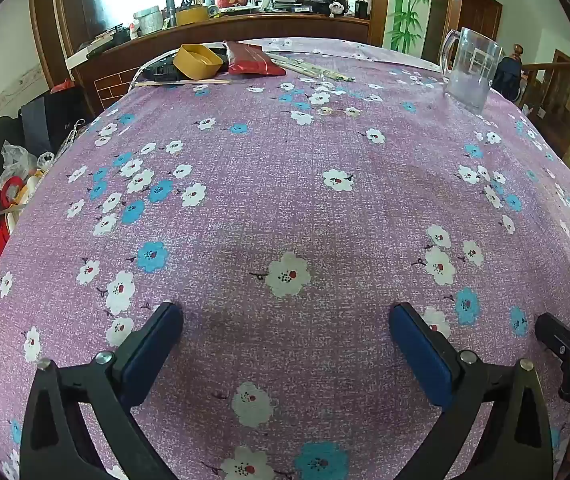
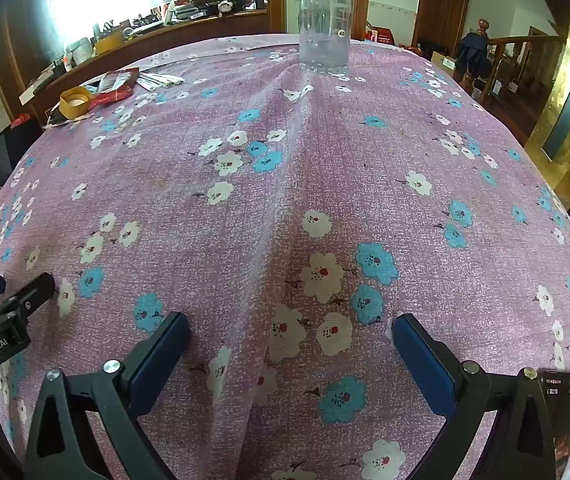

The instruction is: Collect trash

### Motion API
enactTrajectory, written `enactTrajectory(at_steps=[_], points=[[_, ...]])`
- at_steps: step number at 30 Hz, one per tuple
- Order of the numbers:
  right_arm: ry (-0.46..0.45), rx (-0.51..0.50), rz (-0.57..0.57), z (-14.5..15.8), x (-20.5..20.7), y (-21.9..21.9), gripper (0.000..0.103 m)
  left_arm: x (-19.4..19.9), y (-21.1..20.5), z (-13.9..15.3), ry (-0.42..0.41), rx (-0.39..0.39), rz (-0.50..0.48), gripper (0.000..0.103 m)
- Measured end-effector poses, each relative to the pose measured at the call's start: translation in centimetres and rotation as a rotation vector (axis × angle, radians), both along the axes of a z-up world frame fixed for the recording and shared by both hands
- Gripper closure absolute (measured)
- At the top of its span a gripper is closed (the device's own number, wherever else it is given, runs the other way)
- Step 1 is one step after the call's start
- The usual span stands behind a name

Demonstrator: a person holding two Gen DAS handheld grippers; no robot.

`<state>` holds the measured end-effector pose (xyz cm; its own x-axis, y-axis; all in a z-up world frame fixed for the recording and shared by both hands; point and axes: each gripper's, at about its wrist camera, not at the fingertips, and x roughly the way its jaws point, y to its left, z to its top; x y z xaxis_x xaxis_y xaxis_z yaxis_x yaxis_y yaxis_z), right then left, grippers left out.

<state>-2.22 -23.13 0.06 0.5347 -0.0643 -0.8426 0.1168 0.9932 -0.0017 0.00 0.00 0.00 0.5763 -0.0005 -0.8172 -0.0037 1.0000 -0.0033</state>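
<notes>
Across the near edge of the round table, draped in a grainy mauve cotton cloth printed with white and sky-blue blossoms, both tools hover with nothing between their fingers. Seen from the left wrist, the left gripper has its black plastic arms and matte blue rubber pads spread wide over a flat stretch of fabric; the right gripper is just as widely parted, above a long raised crease that runs away toward the far side. At the far left of the table lies the litter: a shallow round mustard-yellow paper bowl, a crinkled glossy red foil wrapper touching its right side, pale slim wooden chopsticks in thin paper sleeves fanning out just right of the wrapper, and some black plastic packaging tucked against the bowl's left. Well apart, at the far right, stands an upright clear ribbed plastic pitcher with a handle.
</notes>
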Motion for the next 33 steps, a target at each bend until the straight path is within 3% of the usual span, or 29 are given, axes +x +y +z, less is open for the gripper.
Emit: enactTrajectory(at_steps=[33], points=[[-0.004, 0.0, -0.004, 0.05, 0.0, 0.09, 0.0, -0.29, 0.03, -0.5, 0.0, 0.0, 0.0, 0.0]])
